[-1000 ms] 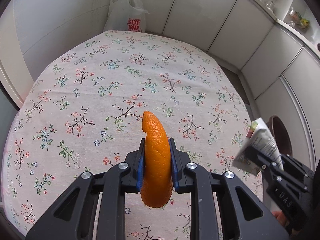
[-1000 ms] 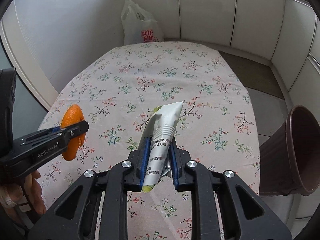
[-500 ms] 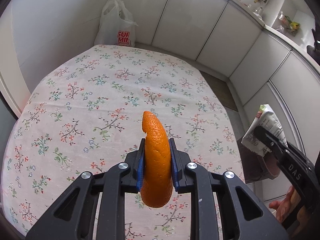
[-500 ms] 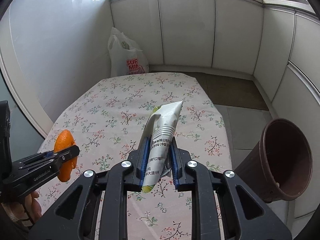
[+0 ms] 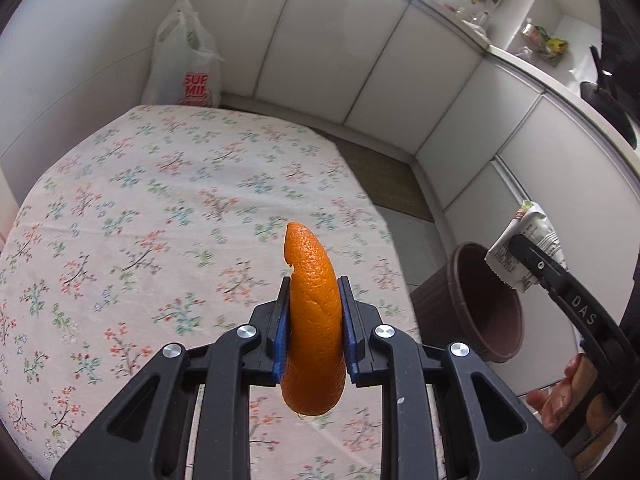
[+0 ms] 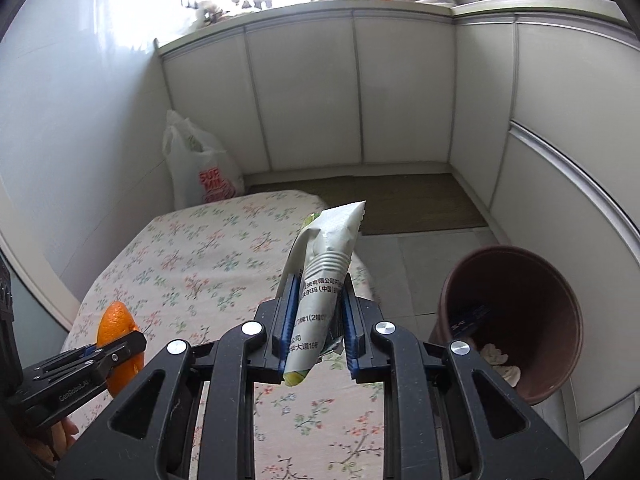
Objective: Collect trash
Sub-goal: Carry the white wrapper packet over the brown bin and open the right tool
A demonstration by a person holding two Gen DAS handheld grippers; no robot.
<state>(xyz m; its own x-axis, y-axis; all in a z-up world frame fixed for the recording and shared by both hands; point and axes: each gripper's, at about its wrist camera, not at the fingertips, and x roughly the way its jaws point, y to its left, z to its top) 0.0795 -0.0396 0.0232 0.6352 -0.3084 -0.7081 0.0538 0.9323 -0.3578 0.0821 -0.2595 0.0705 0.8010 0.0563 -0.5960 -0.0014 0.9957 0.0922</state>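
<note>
Both grippers have risen from the table and swung toward the brown bin. Clamped in the left gripper, the curled orange peel hangs above the flowered cloth. Pinched in the right gripper, the crumpled white wrapper is near the bin's mouth. Some trash already lies inside; both pieces remain to drop.

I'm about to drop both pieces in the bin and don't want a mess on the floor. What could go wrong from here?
1. The bin stands on the floor beside the table, and the peel in the left gripper is over the cloth, so an early release would likely miss.
2. The wrapper in the right gripper looks light; it may flutter past the rim.
</note>
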